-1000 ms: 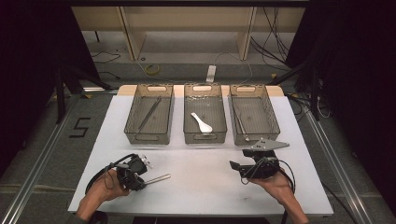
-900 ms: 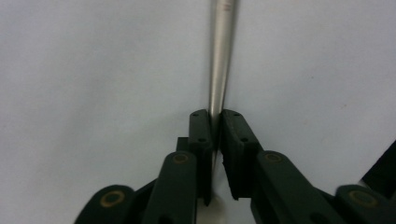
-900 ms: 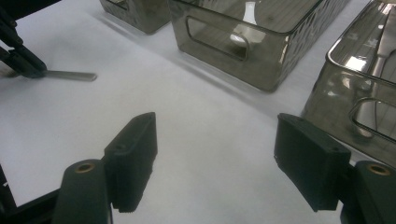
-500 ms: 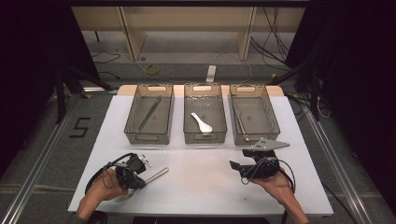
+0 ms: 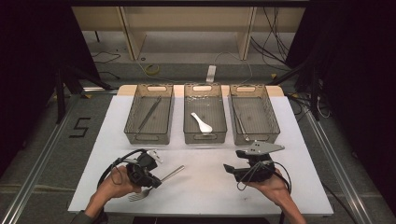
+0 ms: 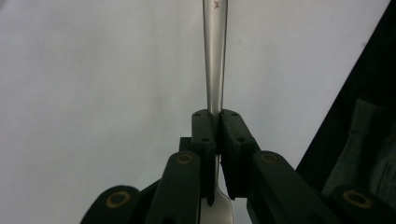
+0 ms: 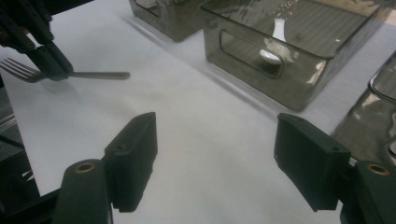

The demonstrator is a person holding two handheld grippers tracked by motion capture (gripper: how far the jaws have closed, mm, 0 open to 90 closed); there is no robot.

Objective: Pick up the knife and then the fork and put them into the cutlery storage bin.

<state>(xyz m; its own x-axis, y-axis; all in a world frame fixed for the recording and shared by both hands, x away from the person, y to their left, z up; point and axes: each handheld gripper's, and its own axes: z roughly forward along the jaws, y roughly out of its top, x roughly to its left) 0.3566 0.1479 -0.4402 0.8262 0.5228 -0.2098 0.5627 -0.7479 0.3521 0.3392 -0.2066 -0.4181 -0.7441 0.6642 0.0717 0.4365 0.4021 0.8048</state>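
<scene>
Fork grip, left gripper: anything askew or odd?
Nothing stands out. The left gripper is shut on the fork at the neck, handle in line with the jaws, tines behind. The three bins stand straight.

Left gripper (image 5: 156, 182) clamps a metal fork (image 5: 156, 183) above the white desk (image 5: 205, 186); right gripper (image 5: 229, 169) hovers empty near three bins (image 5: 204, 136).

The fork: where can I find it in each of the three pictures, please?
High view: fork at lower left, clamped in the left gripper.
Left gripper view: centre, handle rising from the shut jaws.
Right gripper view: upper left.
Shared landmark: the white table.
</scene>
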